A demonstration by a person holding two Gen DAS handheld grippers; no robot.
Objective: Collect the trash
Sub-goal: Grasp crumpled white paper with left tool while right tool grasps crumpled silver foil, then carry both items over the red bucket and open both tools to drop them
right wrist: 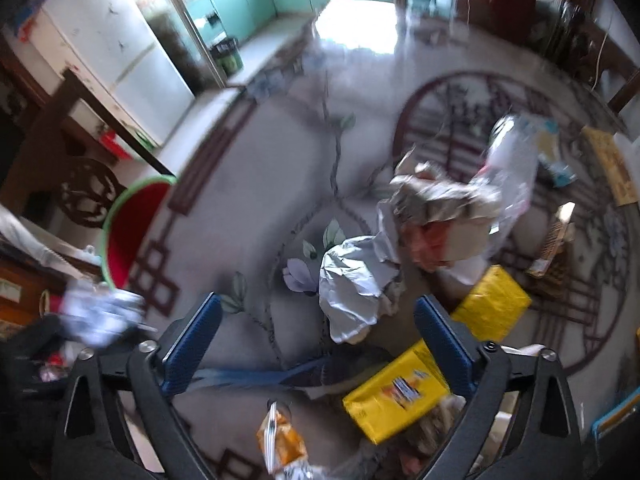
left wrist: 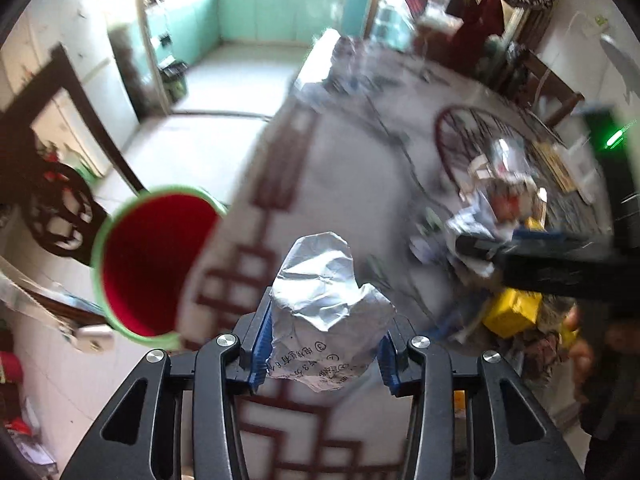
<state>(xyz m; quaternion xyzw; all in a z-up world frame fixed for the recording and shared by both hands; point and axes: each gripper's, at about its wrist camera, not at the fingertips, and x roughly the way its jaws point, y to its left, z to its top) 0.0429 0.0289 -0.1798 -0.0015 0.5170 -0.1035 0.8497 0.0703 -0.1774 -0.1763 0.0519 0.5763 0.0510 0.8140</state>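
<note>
My left gripper (left wrist: 326, 344) is shut on a crumpled silver-grey wrapper (left wrist: 320, 292) with print on it, held above the patterned tabletop. To its left stands a red bin with a green rim (left wrist: 148, 264), seen in the right wrist view as the same bin (right wrist: 132, 232) at the table's edge. My right gripper (right wrist: 318, 308) hangs open over a heap of trash, with a crumpled grey-white bag (right wrist: 356, 292) just beyond its fingertips and nothing between its pads. A yellow packet (right wrist: 396, 392) lies by its right finger.
A second yellow packet (right wrist: 492, 304), an orange snack bag (right wrist: 280, 440), crushed paper and cartons (right wrist: 444, 200) lie on the table (right wrist: 260, 168). Dark wooden chairs stand at the left edge (right wrist: 88, 192). A white fridge (right wrist: 112, 48) and green cabinets are behind.
</note>
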